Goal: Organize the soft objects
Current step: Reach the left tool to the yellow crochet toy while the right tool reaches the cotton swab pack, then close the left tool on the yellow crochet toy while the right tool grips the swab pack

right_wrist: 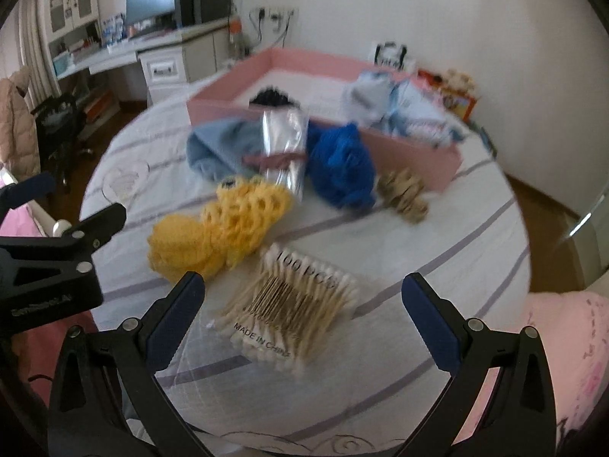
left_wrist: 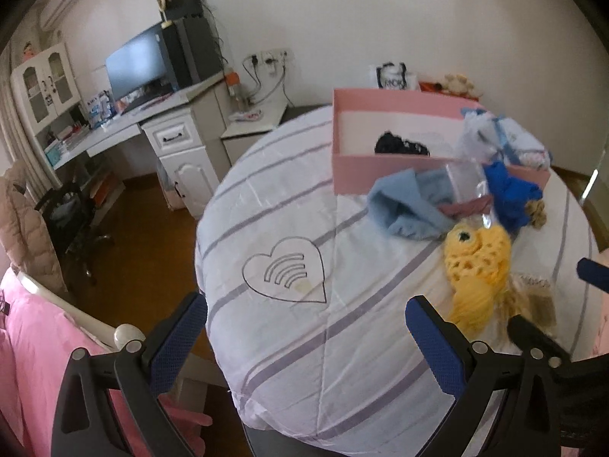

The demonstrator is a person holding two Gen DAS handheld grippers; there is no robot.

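A pink box [left_wrist: 350, 175] [right_wrist: 418, 156] stands on the striped bed cover, holding a black item [left_wrist: 401, 146] [right_wrist: 272, 98] and pale blue-white cloth [left_wrist: 495, 137] [right_wrist: 384, 101]. In front of it lie a light blue cloth [left_wrist: 407, 205] [right_wrist: 217, 148], a clear packet [right_wrist: 283, 144], a dark blue knit [left_wrist: 508, 190] [right_wrist: 338, 163], a tan scrunchie [right_wrist: 403, 194] and a yellow crochet piece [left_wrist: 475, 266] [right_wrist: 217, 236]. A bag of cotton swabs [right_wrist: 293, 304] lies just ahead of my right gripper [right_wrist: 302, 301], which is open. My left gripper [left_wrist: 304, 321] is open over bare cover, left of the yellow piece.
A white desk [left_wrist: 125, 122] with a monitor [left_wrist: 139, 63] stands at the back left, a black chair [left_wrist: 72, 221] below it. Pink bedding [left_wrist: 34, 342] [right_wrist: 563, 342] borders the cover. Brown floor [right_wrist: 540, 205] shows beyond the bed's right edge.
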